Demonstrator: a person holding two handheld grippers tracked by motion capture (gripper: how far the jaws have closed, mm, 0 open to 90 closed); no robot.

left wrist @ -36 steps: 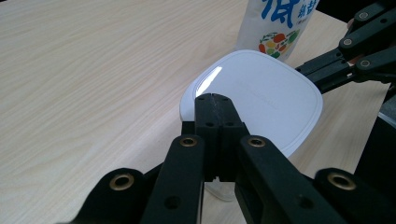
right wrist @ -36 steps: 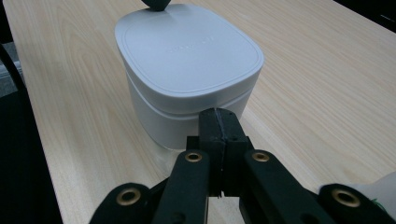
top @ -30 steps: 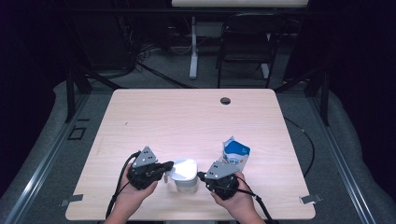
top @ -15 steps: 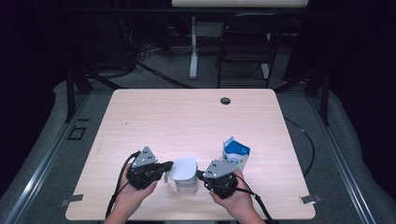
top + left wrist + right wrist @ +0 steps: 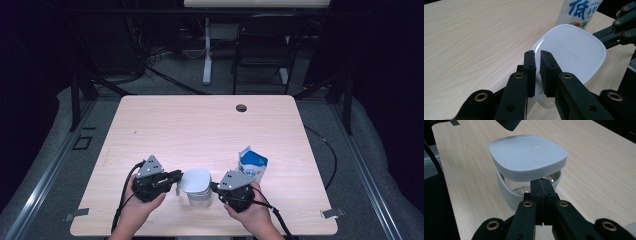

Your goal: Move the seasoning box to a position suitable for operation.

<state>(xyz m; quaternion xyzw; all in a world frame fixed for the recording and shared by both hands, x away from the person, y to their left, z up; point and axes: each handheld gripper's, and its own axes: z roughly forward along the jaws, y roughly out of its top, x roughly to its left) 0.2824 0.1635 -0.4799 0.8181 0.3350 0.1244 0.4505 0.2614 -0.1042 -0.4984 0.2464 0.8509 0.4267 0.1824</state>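
worktop [image 5: 200, 125]: light wood-grain top, rounded corners, round cable hole [image 5: 241, 108] near the far edge. floor [image 5: 55, 150]: grey carpet, with a black cable [image 5: 327, 150] trailing at the right. beyond the far edge: a white table leg [image 5: 207, 50], a dark chair [image 5: 262, 55], cables on the floor. surrounding room dark; light falls on the worktop.

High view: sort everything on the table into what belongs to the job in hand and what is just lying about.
In the job:
- white lid, lifted askew above its container
- clear container under it
- left tongs, jaws a little apart at the lid's edge
- right tongs, shut at the container's rim

Lying about:
- blue and white carton, behind the right tongs
- dark cable hole at the table's far edge
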